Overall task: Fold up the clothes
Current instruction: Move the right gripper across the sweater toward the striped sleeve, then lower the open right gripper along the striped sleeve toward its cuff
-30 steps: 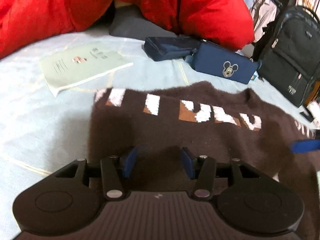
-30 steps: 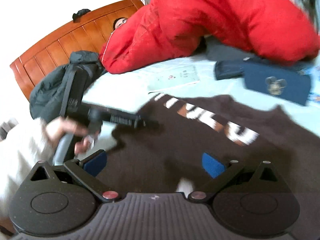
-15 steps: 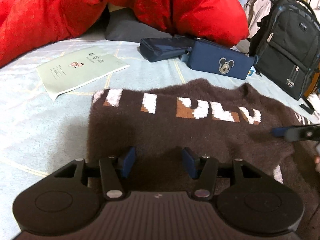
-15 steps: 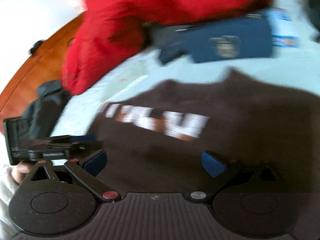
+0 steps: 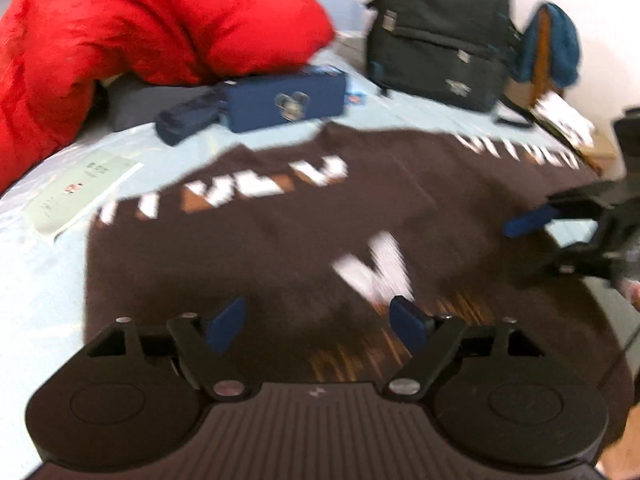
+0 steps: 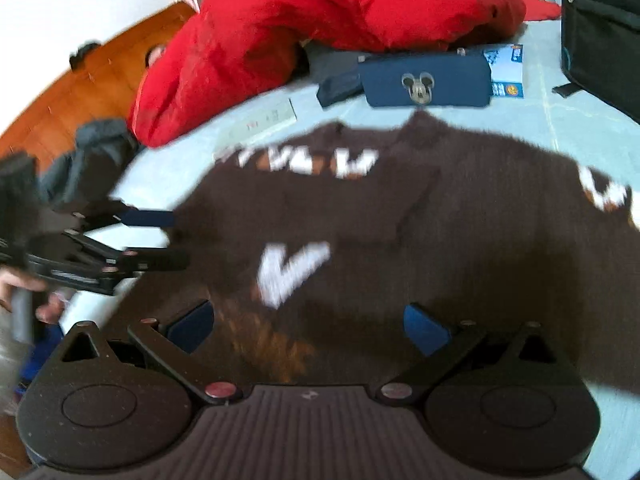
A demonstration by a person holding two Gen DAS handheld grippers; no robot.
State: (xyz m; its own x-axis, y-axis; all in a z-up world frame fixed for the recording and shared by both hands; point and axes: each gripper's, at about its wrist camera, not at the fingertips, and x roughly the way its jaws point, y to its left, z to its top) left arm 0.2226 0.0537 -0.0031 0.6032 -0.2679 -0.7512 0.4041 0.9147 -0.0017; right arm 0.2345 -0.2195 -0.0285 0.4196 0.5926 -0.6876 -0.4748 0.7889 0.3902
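The brown sweater (image 5: pixel 280 248) lies spread flat on the pale blue bed (image 5: pixel 36 280), with bare sheet open along its left edge. The left tool (image 5: pixel 318 322) hovers over the hem, jaws wide apart, holding nothing. The right tool (image 6: pixel 310 326) is likewise spread wide and empty above the fuzzy knit. White block letters on the sweater are too blurred to read. Beyond the collar lie a navy pouch (image 6: pixel 426 84) with a mouse emblem, a pale booklet (image 5: pixel 80 192) and a puffy red jacket (image 5: pixel 140 24).
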